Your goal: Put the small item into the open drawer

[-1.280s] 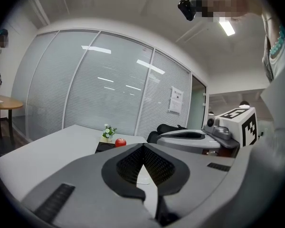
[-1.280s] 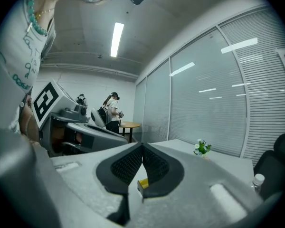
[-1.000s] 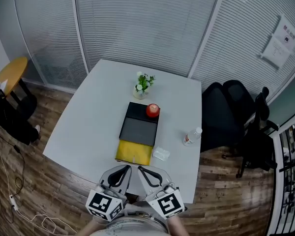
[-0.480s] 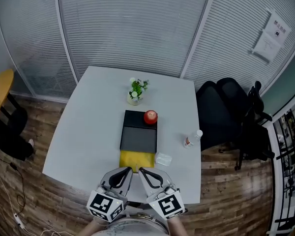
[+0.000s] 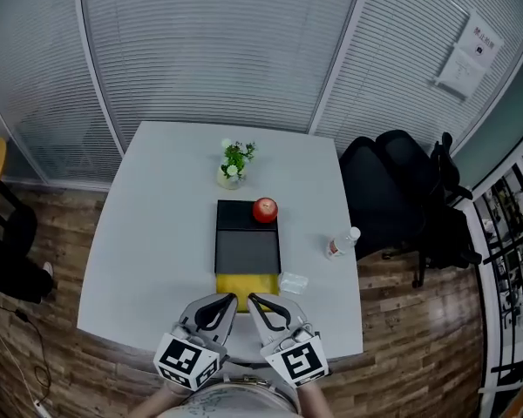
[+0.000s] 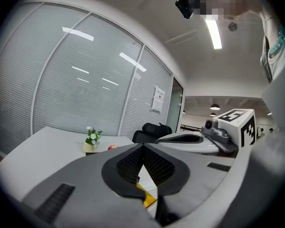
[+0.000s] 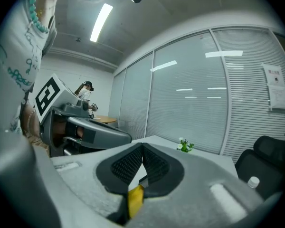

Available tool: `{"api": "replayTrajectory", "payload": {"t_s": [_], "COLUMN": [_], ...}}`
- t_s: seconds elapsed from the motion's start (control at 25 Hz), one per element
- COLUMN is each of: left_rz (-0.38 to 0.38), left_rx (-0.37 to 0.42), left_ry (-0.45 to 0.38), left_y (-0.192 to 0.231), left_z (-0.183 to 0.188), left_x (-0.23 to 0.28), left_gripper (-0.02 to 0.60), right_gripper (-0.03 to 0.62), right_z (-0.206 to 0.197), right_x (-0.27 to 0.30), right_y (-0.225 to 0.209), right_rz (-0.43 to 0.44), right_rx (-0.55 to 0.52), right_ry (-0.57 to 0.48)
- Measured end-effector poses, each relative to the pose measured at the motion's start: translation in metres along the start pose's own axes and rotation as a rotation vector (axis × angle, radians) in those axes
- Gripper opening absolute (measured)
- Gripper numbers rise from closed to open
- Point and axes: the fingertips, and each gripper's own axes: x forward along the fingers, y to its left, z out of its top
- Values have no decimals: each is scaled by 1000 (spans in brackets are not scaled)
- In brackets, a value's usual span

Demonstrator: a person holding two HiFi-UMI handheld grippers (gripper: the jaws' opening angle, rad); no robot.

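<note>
Grey jaws of the left hand-held gripper [image 6: 142,146] are clenched tip to tip with nothing between them, and the right hand-held gripper [image 7: 142,147] is clenched and empty in the same way. In the head view the two sit side by side at the near edge of the white counter [image 5: 157,233], tips close together and pointing at the open drawer [image 5: 247,286]. That drawer is yellow and is pulled out toward the person from a low black box [image 5: 247,244]. The small item [image 5: 292,281], a pale crinkled packet, lies on the counter just beside the drawer's right edge, outside it. A red apple [image 5: 264,210] rests on the far right part of the box's top. Behind the box stands a small potted plant [image 5: 233,162]. A clear bottle [image 5: 340,244] stands near the counter's right edge, well apart from the box. Black chairs [image 5: 392,185] stand off the counter's right side.
</note>
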Motion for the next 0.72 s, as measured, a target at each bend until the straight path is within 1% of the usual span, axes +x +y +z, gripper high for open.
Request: {"api": "replayTrajectory", "payload": {"t_s": [0.36,0.56,0.72], "left_rz": [-68,-90,-96], "left_rx": [2,6,11], "left_ry": [23,35,38], "left_y": [25,35,40], "left_z": [-2,-3,-6], "left_x": [-9,-17,-18], "left_gripper": [-3,-3,-3], "right_gripper": [3,3,3], "right_z": [0,-1,-7], "right_x": [26,34,36], "right_y": [12,19,23], "right_rz": [-59,-89,-96], "right_rx": [13,14,18], "right_ry": [17,33,39]}}
